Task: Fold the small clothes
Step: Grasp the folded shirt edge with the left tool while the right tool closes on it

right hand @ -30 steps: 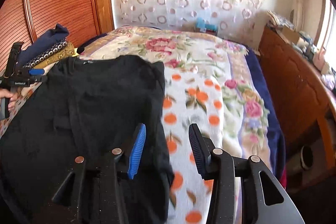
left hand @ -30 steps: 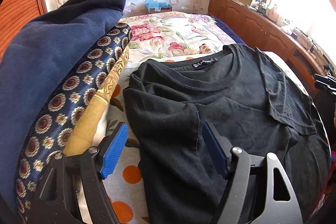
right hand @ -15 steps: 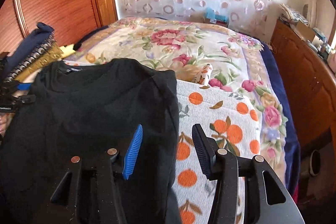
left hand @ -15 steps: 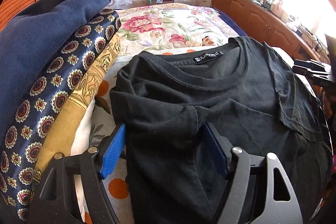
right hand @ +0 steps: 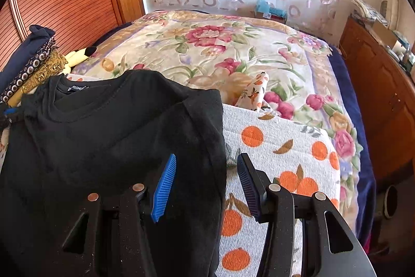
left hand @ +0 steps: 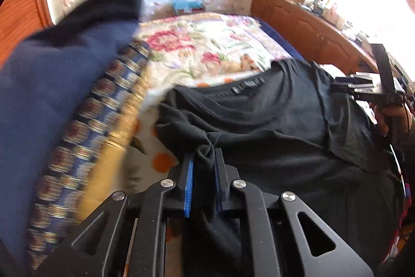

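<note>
A black cotton short-sleeved T-shirt (right hand: 109,136) is laid face up on an orange-printed white towel (right hand: 285,147), itself spread over a floral quilted bedspread (right hand: 220,48); the collar label is turned toward the far end of the bed. A likely fault is judged to be a slipped or uneven fold: only a small bunch of sleeve-side cloth is caught on the left, so the fabric may be pulled free, or the body dragged askew, if it is lifted while the opposite edge is unheld; the pile of folded clothes in navy, patterned and gold cloth (left hand: 59,100) just beside the shirt may also be brushed. The left gripper (left hand: 202,173) is seen with its fingers pressed nearly together, a gather of black cloth pinched between the blue pads (left hand: 189,183). The right gripper (right hand: 205,188) is seen with fingers spread wide, astride the shirt's right edge; the blue pad (right hand: 163,186) lies over the cloth, but contact cannot be confirmed.
</note>
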A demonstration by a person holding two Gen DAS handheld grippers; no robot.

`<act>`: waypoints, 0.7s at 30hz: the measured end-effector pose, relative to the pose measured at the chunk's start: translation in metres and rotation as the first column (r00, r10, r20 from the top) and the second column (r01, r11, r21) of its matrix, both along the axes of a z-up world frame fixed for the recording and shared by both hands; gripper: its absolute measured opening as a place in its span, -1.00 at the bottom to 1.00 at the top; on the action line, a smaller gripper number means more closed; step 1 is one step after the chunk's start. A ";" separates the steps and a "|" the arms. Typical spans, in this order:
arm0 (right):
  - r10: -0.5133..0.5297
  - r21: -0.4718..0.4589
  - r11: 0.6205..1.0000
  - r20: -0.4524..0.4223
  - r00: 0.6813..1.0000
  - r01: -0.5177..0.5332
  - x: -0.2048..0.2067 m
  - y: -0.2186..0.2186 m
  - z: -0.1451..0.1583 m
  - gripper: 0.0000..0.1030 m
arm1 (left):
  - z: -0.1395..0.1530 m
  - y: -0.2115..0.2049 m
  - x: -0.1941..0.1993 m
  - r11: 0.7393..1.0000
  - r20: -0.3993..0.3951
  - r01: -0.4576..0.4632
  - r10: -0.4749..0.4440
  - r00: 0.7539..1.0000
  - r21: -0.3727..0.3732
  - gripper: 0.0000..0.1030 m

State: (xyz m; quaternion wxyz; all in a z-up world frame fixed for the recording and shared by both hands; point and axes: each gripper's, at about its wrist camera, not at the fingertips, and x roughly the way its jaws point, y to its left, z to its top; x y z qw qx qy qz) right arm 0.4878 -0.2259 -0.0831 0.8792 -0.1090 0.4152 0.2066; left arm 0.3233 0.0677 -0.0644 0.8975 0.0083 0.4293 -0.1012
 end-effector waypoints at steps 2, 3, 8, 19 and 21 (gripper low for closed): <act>0.003 -0.005 1.000 -0.004 1.000 -0.003 0.001 0.000 -0.001 -0.01 | 0.006 0.009 -0.002 1.000 0.003 0.001 -0.001 1.000 0.005 -0.73; 0.004 -0.003 1.000 -0.006 1.000 -0.004 0.002 0.000 -0.001 -0.01 | 0.007 0.011 -0.002 1.000 0.004 0.001 -0.001 1.000 0.013 -0.73; -0.003 0.004 1.000 -0.012 1.000 0.003 0.007 0.000 -0.001 0.00 | 0.015 0.026 -0.001 1.000 0.005 -0.005 0.005 1.000 0.018 -0.74; 0.031 0.026 0.999 -0.054 0.998 -0.030 0.014 0.008 0.001 -0.84 | 0.022 0.026 -0.006 1.000 0.024 0.023 -0.023 0.999 -0.014 -0.75; 0.045 0.053 0.998 -0.041 0.998 -0.043 0.007 0.003 0.007 -0.86 | 0.030 0.026 -0.013 0.999 0.044 0.029 -0.027 0.999 -0.026 -0.76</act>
